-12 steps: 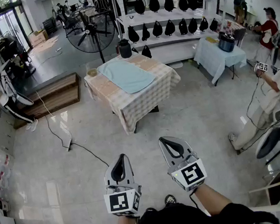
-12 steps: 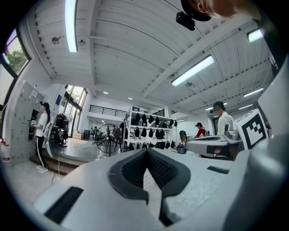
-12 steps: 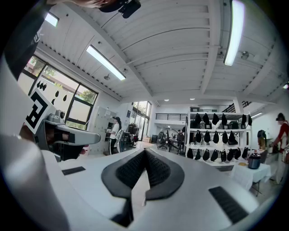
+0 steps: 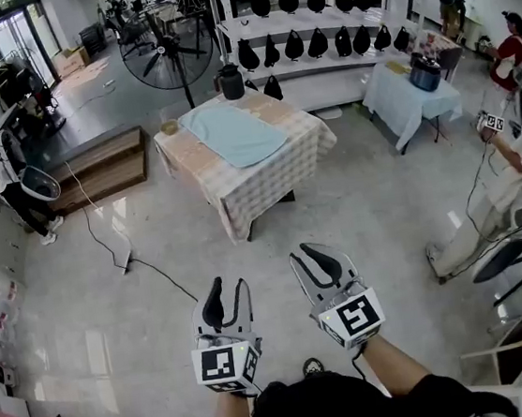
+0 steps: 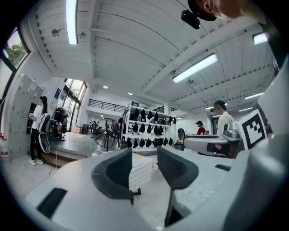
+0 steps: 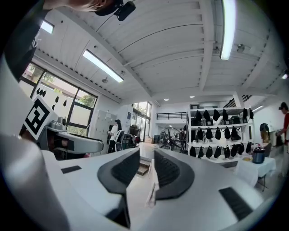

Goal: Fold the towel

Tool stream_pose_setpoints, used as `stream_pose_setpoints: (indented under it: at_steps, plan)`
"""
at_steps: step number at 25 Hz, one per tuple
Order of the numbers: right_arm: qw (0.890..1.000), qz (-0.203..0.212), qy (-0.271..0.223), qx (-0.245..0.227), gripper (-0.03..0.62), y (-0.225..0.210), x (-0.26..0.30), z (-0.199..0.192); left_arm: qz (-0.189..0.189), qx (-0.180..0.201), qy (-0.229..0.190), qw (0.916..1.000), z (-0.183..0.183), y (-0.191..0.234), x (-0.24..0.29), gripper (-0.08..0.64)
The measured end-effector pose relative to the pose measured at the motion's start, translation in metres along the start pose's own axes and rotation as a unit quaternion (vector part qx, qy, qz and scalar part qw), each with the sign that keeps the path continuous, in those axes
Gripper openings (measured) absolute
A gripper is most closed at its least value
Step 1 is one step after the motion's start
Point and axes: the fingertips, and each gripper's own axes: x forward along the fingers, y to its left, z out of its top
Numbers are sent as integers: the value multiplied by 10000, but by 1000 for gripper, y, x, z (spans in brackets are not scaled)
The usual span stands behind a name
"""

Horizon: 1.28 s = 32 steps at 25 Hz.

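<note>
A pale, glossy floor spreads under the two grippers held level nearest the camera: the left gripper has its jaws moderately apart with nothing between them. The right gripper has its jaws drawn to a narrow gap, also empty. Well beyond them the light blue towel lies spread flat on the checked table, with a fan and shelves behind.

I get a bright, even feed. A ceiling tube glares at eleven o'clock, windows flood daylight at nine, the floor shines at eight, and fisheye edges bend hard.
</note>
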Motion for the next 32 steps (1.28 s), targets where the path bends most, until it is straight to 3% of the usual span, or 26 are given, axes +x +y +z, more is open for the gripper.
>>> stream_pose_setpoints:
  at_steps: [2, 4, 9, 18, 25, 32]
  plan:
    - [9999, 77, 65, -95, 163, -8, 3, -4, 39, -43, 85, 9999, -5, -3, 10, 195]
    - [9997, 137, 116, -151, 201, -18, 3, -11, 60, -72, 92, 9999, -11, -8, 18, 220]
    - [9995, 215, 190, -105, 216, -41, 2, -28, 189, -98, 144, 9997, -24, -15, 34, 238]
    - [9988, 214, 436, 39, 224, -83, 43, -56, 549, -159, 227, 9981, -33, 16, 77, 239]
    - [9985, 230, 499, -9, 238, -121, 119, -73, 502, -184, 248, 9983, -39, 58, 156, 259]
    - [9977, 120, 668, -29, 258, -156, 231, -82, 257, -297, 334, 9987, -34, 133, 257, 262]
